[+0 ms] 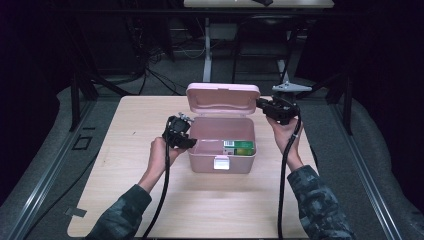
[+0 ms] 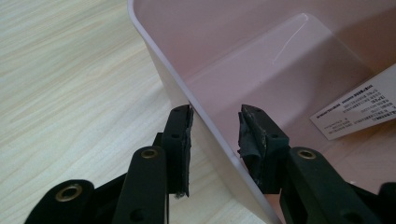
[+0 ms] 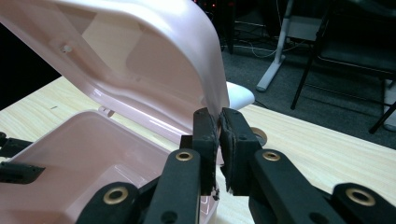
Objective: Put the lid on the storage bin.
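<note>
One pink box (image 1: 222, 150) sits mid-bench (image 1: 125, 200), its lid (image 1: 223, 97) raised upright at the back. The person's left hand (image 1: 159, 152) holds the left gripper (image 2: 215, 135) low at the box's left wall, jaws spread astride that wall, one outside and one inside; the outer pad touches it, the inner stands apart. The right hand (image 1: 284, 131), raised beside the box's right rear, aims the right gripper (image 3: 219, 140) inward, jaws pinching the lid's edge. Inside the box lies one green carton (image 1: 239, 147) against the right wall.
</note>
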Demonstrator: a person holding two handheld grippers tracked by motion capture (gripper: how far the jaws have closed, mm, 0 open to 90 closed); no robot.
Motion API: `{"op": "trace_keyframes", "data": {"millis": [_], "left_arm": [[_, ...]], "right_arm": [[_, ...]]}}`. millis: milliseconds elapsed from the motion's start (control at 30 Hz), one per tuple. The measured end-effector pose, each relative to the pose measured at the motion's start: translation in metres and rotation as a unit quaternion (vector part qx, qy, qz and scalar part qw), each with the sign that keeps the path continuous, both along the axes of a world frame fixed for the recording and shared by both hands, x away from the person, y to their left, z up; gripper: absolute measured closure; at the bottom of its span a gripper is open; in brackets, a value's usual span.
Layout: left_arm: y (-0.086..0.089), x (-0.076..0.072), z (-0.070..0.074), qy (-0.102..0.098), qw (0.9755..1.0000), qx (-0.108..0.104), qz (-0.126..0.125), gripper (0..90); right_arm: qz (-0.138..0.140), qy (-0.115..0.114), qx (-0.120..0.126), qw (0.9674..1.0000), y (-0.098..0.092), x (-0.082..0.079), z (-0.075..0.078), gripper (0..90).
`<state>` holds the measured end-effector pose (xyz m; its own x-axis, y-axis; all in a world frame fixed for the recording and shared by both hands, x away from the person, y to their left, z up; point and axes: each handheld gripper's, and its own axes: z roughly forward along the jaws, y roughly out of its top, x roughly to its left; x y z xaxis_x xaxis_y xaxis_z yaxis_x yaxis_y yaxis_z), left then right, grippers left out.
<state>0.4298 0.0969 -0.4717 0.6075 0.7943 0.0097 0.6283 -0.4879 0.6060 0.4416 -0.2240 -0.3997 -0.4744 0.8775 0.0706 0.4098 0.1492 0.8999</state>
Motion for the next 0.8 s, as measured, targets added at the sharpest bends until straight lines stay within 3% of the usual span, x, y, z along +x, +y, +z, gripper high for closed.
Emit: {"op": "trace_keyframes", "data": {"millis": [267,400,467,800], "left_arm": [[0.000,-0.001,0.000,0.000,1.0000,-0.001,0.001,64.5],[0.002,-0.001,0.002,-0.001,0.9999,-0.011,-0.005,63.2],[0.005,-0.002,0.005,0.003,0.9997,-0.023,-0.009,58.1],[0.019,-0.017,0.018,-0.006,0.9990,-0.043,-0.010,32.0]], "right_arm": [[0.005,0.004,-0.002,1.0000,-0.001,-0.007,-0.001,84.2],[0.007,0.008,0.002,0.9999,-0.001,-0.011,-0.002,83.8],[0.009,0.009,0.004,0.9999,-0.002,-0.012,-0.002,83.8],[0.015,0.021,0.005,0.9996,-0.003,-0.021,-0.005,82.7]]}}
